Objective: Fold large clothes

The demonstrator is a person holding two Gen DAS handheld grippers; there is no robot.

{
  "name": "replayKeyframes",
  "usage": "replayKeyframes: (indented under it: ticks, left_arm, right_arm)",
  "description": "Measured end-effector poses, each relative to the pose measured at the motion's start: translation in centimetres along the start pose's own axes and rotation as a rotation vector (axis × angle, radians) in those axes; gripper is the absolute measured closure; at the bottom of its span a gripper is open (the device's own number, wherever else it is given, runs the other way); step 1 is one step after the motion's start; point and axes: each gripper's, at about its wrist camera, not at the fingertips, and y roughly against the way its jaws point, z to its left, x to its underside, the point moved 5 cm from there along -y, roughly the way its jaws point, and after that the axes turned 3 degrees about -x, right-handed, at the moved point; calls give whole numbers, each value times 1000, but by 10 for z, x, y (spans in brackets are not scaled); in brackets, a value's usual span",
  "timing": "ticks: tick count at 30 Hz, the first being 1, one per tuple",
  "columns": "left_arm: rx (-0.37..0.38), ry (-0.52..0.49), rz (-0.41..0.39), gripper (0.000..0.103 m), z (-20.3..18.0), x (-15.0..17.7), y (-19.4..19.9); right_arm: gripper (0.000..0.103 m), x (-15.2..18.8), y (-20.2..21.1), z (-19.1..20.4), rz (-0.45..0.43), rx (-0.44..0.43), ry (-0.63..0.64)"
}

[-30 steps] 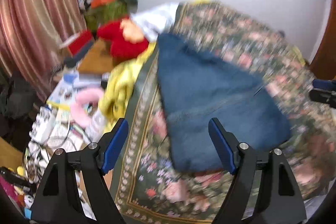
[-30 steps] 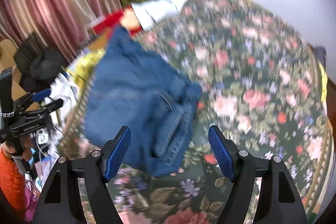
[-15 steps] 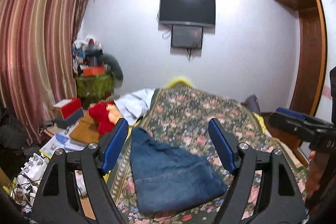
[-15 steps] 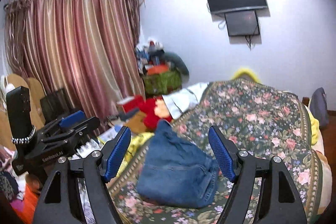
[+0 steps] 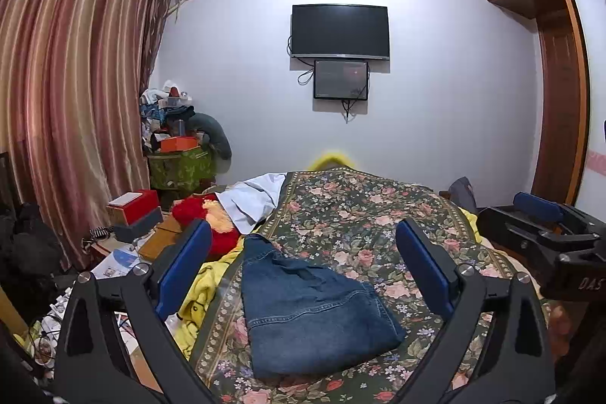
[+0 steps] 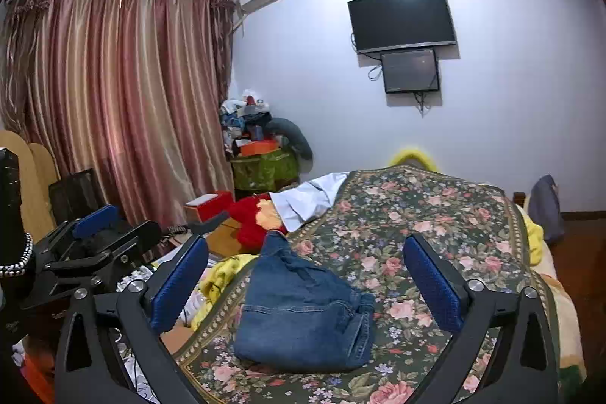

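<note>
Two grippers: both raised level above the near end of the bed, neither touching anything.
Left wrist view, jaws: the left gripper point(image 5: 303, 271) stands wide apart and empty.
Left wrist view, garment: the folded jeans point(image 5: 310, 305) lie on the floral bedspread point(image 5: 378, 214), ahead of and below the jaws, near the bed's left edge; long axis runs away from the camera.
Right wrist view, jaws: the right gripper point(image 6: 306, 286) likewise spread, holding nothing.
Right wrist view, garment: jeans point(image 6: 303, 309) sit below, slightly left of centre.
Nearer hand: I cannot tell; both look about equally far.
</note>
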Motion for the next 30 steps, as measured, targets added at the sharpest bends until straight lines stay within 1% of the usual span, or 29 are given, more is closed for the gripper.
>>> replayKeyframes:
  ticks: [3, 13, 30]
  left_arm:
    - [0, 8, -7, 1, -1, 0, 2]
    - [5, 21, -2, 1, -1, 1, 2]
    - [11, 28, 0, 0, -2, 1, 1]
  right_arm:
    - [0, 1, 2, 1, 1, 24, 17]
    - [0, 1, 3, 4, -2, 26, 36]
    - [0, -1, 4, 3, -3, 28, 28]
